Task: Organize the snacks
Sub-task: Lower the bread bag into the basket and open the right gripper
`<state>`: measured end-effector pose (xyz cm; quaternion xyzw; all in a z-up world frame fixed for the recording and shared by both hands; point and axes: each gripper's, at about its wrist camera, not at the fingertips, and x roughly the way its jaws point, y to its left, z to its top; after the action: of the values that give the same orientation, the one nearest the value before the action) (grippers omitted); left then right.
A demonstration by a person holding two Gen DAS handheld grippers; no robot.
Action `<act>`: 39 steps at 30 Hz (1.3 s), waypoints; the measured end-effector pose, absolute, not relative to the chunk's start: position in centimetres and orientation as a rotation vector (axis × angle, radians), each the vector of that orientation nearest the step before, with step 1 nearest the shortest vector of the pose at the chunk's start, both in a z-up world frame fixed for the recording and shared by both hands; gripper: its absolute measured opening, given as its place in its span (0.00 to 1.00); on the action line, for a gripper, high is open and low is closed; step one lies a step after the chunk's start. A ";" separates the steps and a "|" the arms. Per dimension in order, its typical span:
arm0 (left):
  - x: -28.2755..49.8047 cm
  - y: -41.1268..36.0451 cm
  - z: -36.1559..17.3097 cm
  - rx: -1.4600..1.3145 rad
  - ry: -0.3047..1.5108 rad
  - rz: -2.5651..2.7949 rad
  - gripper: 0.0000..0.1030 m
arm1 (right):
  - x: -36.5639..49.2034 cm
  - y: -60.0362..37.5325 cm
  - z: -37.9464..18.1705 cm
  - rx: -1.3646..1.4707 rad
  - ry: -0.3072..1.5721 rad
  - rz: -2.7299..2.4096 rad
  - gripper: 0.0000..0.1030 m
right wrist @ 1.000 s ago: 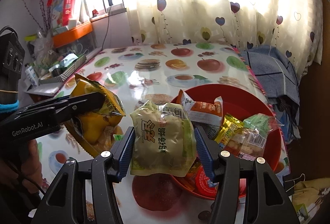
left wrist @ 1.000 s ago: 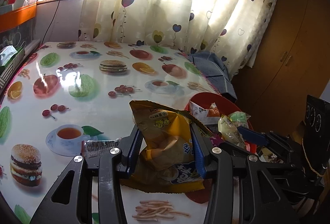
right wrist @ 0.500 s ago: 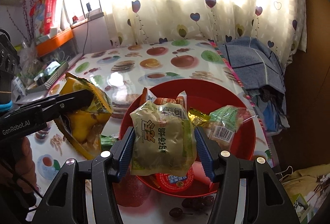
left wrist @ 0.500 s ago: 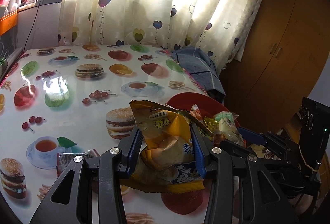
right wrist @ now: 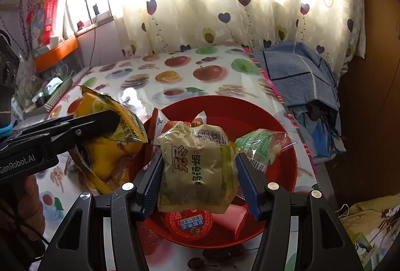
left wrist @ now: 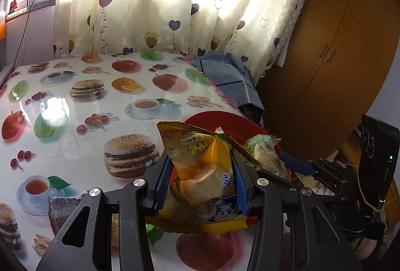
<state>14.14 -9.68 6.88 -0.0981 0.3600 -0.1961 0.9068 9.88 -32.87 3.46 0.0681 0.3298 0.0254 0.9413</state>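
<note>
A heart-print curtain (left wrist: 175,3) is hung at the far side, a blue blanket (right wrist: 300,76) is draped off the right, and a wooden wardrobe (left wrist: 332,58) is seen further right.

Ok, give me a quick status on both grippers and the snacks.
Left gripper shut on yellow snack bag. Right gripper shut on pale green packet, above red bowl. Bowl already holds several snacks; nothing blocking.
</note>
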 end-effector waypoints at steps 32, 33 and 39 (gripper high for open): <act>20.9 -13.3 3.6 -0.223 0.819 -0.475 0.45 | 13.5 -36.4 2.7 0.132 0.689 -0.015 0.55; 21.0 -13.2 3.6 -0.227 0.819 -0.471 0.45 | 13.9 -36.4 2.7 0.126 0.692 -0.017 0.55; 20.9 -12.3 3.3 -0.241 0.824 -0.461 0.45 | 15.9 -36.7 2.6 0.111 0.707 -0.016 0.58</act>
<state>20.89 -12.32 3.32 -0.1156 0.3961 -0.2214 0.8836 15.93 -36.65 2.56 0.0541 0.3460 -0.0078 0.9367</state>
